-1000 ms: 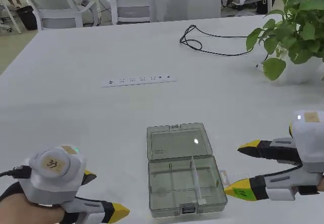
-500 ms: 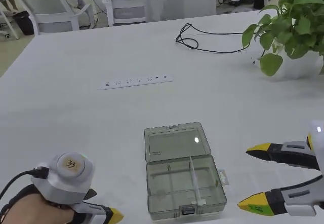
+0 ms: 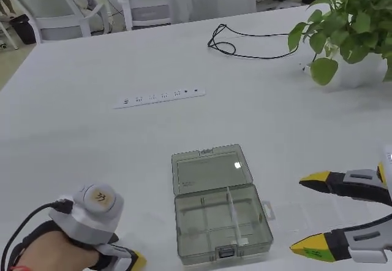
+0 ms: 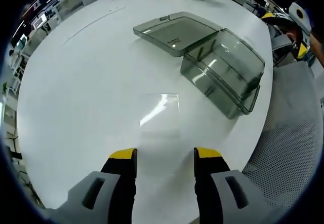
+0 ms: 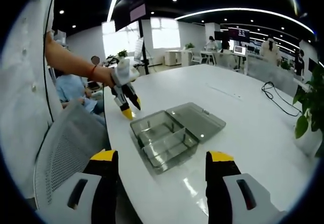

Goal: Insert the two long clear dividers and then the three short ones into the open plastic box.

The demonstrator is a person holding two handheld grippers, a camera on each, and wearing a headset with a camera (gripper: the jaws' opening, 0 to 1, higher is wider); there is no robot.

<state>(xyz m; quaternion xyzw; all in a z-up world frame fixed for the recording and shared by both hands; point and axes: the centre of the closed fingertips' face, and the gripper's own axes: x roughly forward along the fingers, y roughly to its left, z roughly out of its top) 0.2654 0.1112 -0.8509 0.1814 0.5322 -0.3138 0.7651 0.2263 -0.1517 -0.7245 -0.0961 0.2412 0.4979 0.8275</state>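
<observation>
Head view, against a second ago: my right tongs (image 3: pixel 313 213) sit farther from the open smoky-clear plastic box (image 3: pixel 208 225), spread wide and empty. The left tongs (image 4: pixel 164 155) are parted and empty too. One long clear divider (image 3: pixel 233 213) stands inside the box, so I judge insertion is under way. A flat clear divider piece (image 4: pixel 161 113) lies near the box, ahead of the left tongs. Beyond the box, the white surface (image 3: pixel 73 142) carries a white power strip (image 3: pixel 159 97), a looped black cable (image 3: pixel 236 44) and a green potted plant (image 3: pixel 349 32). Pale office chairs (image 3: pixel 58 10) stand farther off.
</observation>
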